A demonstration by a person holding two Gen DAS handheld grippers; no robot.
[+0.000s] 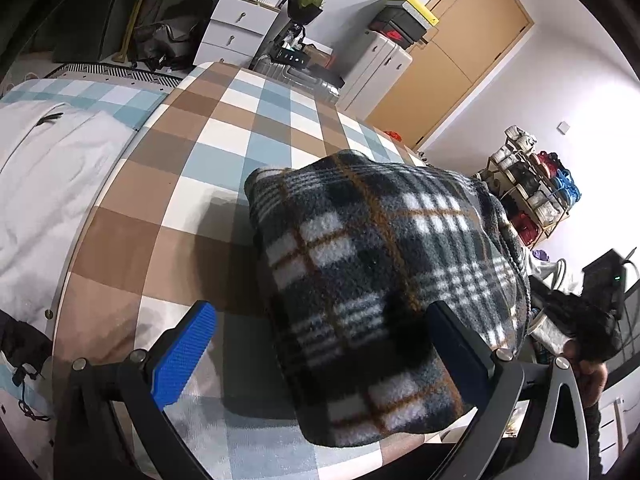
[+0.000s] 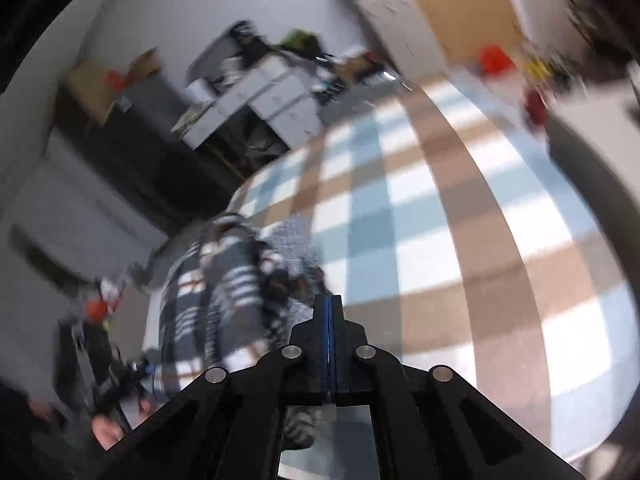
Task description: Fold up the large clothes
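A folded plaid fleece garment (image 1: 372,264) in black, white and tan lies on the checked bed cover (image 1: 224,128). My left gripper (image 1: 320,307) is open around the near end of the bundle. Its left blue pad (image 1: 188,356) stands clear of the cloth, and the right finger (image 1: 460,340) is against the bundle's side. The right wrist view is blurred. There my right gripper (image 2: 328,300) is shut, pads pressed together with nothing seen between them. It hangs over the checked cover (image 2: 440,220) just right of the plaid garment (image 2: 208,280).
A white garment (image 1: 48,184) lies on the bed to the left. Beyond the bed stand white drawers (image 1: 236,28), a pale suitcase (image 1: 376,68), a wooden door (image 1: 460,48) and a shoe rack (image 1: 532,188). A hand (image 2: 106,432) shows at the lower left.
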